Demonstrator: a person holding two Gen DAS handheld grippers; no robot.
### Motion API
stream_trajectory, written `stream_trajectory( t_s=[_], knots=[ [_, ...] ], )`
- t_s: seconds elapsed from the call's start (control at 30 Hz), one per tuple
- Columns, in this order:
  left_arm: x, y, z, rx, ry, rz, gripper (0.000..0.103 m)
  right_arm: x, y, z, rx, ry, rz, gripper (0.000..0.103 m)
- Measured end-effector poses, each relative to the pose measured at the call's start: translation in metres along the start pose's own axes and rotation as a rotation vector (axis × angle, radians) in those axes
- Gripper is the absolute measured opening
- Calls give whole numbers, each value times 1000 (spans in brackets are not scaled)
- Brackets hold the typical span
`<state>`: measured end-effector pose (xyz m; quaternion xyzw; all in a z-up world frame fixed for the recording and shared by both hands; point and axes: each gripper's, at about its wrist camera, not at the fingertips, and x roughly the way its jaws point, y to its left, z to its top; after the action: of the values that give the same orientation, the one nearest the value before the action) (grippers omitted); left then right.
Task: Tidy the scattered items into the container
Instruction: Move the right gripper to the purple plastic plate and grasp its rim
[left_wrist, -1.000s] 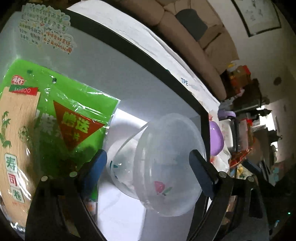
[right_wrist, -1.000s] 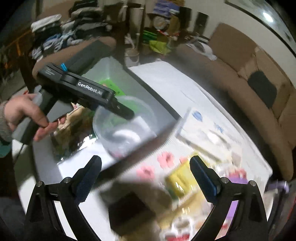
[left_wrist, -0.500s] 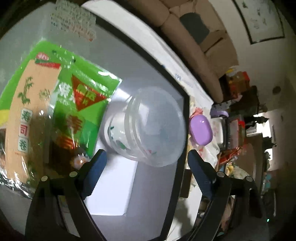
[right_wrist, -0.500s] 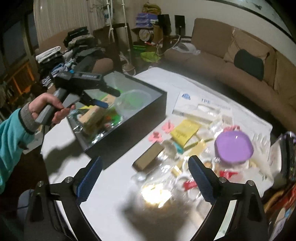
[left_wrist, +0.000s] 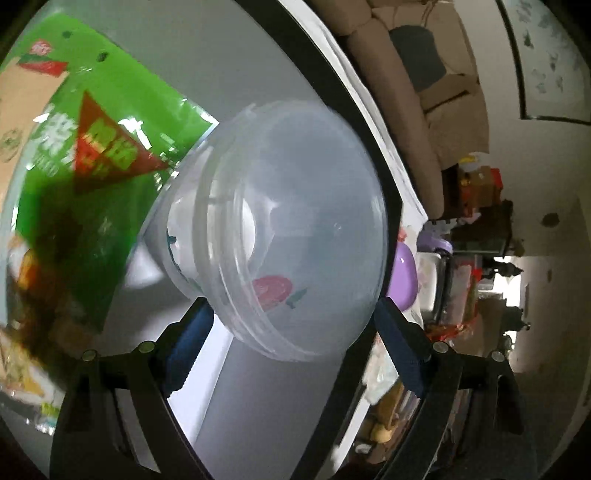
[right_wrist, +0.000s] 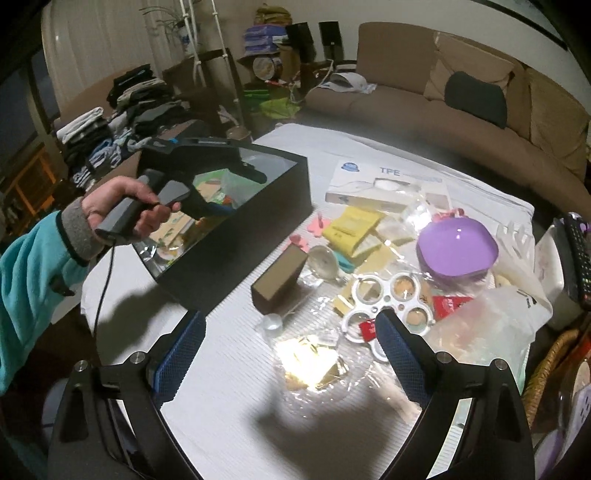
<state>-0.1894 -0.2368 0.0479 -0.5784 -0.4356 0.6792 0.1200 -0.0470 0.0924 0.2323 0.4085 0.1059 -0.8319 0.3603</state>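
Note:
A clear plastic bowl (left_wrist: 295, 229) with a pink print lies on its side in the black box (left_wrist: 373, 147), leaning on a green sushi-mat packet (left_wrist: 92, 147). My left gripper (left_wrist: 293, 332) straddles the bowl's near rim. Its jaws are opening and the blue pads (left_wrist: 192, 332) stand just off the rim. In the right wrist view the left gripper (right_wrist: 225, 177) dips into the box (right_wrist: 236, 240), held by a hand (right_wrist: 125, 206). My right gripper (right_wrist: 290, 325) hangs open and empty over the white table, in front of the scattered items.
On the table beside the box lie a brown block (right_wrist: 280, 273), a yellow packet (right_wrist: 351, 225), a white TPE box (right_wrist: 388, 184), a purple bowl (right_wrist: 456, 247), a white ring tray (right_wrist: 388, 295) and crinkled clear wrappers (right_wrist: 314, 362). A sofa runs behind.
The left gripper drew back from the bowl, which stayed in the box, then closed in on it again. The right gripper swung away from the box to over the scattered items.

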Motion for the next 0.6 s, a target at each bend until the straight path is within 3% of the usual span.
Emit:
stream_trajectory(
  t_s=[0.17,0.3,0.43,0.6],
  knots=[
    [-1,-3,-4,11,-4,6,91,-5,-3,-4,11,-10,-12,95],
    [-28,-9,-33,73,-50,34,93,-10,-12,-13,59,-23,-12,95],
    [-53,-38,-87,211,-133,-2,93,-22,-24,-28,112,-53,-57,96],
    [-48,-96,-174,461,-245,46,94,-42,-61,-55,279,-122,-75,96]
  ],
)
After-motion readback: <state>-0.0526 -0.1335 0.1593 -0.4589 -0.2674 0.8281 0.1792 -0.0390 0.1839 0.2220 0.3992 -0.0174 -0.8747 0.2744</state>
